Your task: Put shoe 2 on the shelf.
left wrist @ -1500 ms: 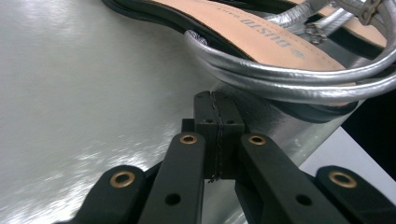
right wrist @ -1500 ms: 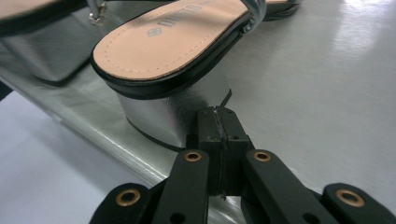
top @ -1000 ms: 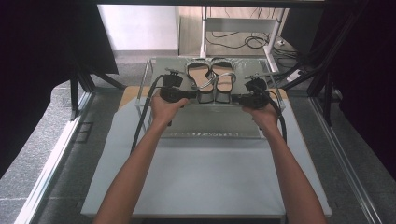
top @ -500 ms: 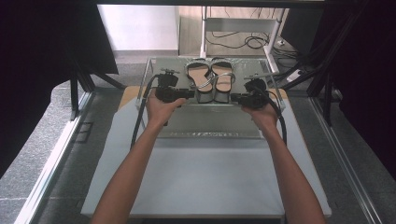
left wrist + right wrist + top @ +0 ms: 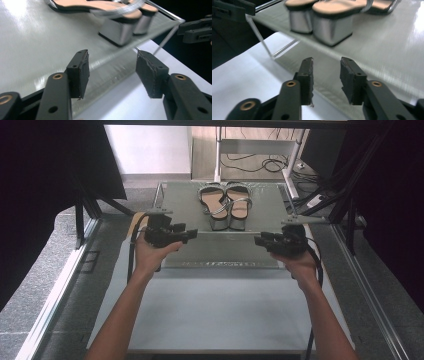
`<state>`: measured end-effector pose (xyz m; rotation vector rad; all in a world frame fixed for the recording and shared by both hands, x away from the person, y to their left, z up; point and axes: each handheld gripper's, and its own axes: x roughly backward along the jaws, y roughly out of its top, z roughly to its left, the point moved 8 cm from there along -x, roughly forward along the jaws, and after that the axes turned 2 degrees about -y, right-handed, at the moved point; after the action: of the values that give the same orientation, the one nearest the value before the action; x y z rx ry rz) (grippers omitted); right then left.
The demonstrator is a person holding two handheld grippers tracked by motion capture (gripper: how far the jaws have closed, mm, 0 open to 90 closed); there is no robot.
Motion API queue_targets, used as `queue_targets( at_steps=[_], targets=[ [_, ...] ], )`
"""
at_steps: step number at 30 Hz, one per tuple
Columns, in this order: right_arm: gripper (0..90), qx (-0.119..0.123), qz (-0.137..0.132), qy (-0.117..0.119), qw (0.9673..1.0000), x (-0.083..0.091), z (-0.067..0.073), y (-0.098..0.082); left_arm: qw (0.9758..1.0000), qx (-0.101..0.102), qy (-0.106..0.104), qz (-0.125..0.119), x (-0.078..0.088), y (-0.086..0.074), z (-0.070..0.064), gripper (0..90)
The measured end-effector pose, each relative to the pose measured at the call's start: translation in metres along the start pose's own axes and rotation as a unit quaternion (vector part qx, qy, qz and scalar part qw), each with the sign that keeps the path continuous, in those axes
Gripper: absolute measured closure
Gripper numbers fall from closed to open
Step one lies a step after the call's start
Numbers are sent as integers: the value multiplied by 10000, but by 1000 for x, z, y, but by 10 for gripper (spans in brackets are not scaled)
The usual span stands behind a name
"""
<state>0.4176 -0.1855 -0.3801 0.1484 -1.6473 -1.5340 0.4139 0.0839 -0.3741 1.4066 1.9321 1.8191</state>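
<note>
I'm holding both grippers apart over the near part of the metal tray (image 5: 220, 252), 1 at each side. Left gripper (image 5: 192, 235): jaws parted, just been opening, nothing between the pads (image 5: 80, 72). Right gripper (image 5: 259, 240): same story, jaws just been opening to a narrower gap, pads (image 5: 348, 77) bare, nothing held. Both are pointing inward toward each other along the tray's front edge, which sits on the white table (image 5: 220, 315). My read: I'm backing off to either side so the jaws are staying clear of the load.

Farther out, the pair of sandals (image 5: 226, 205) is sitting on the tray's far half, side by side and touching, block heels toward me, toes away. In the left gripper view the heels (image 5: 117, 31) are standing flat on the tray, well beyond my pads. Looks like they're parked there as a squared-up pair.
</note>
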Motion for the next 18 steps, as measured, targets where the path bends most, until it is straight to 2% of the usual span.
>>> queue_targets(
  at_steps=[4, 9, 12, 14, 17, 18],
  targets=[
    [557, 55, -112, 120, 9999, 15, 9, -28, 9998, -132, -121, -54, 12, -26, -11, 421],
    [514, 76, -167, 186, 9997, 30, 15, -64, 9995, -129, -298, 17, 18, -68, -21, 401],
    [491, 62, -110, 222, 9997, 35, 17, -86, 9994, -140, -304, 122, 24, -96, -24, 384],
    [479, 21, -98, 338, 9994, 36, 20, -99, 9995, -105, -295, 103, 27, -109, -24, 383],
    [472, -60, -140, 300, 9994, 38, 21, -115, 9994, -105, -240, 232, 29, -127, -21, 380],
    [470, -84, -154, 310, 9994, 38, 21, -118, 9995, -44, -228, 222, 30, -134, -18, 379]
  ],
)
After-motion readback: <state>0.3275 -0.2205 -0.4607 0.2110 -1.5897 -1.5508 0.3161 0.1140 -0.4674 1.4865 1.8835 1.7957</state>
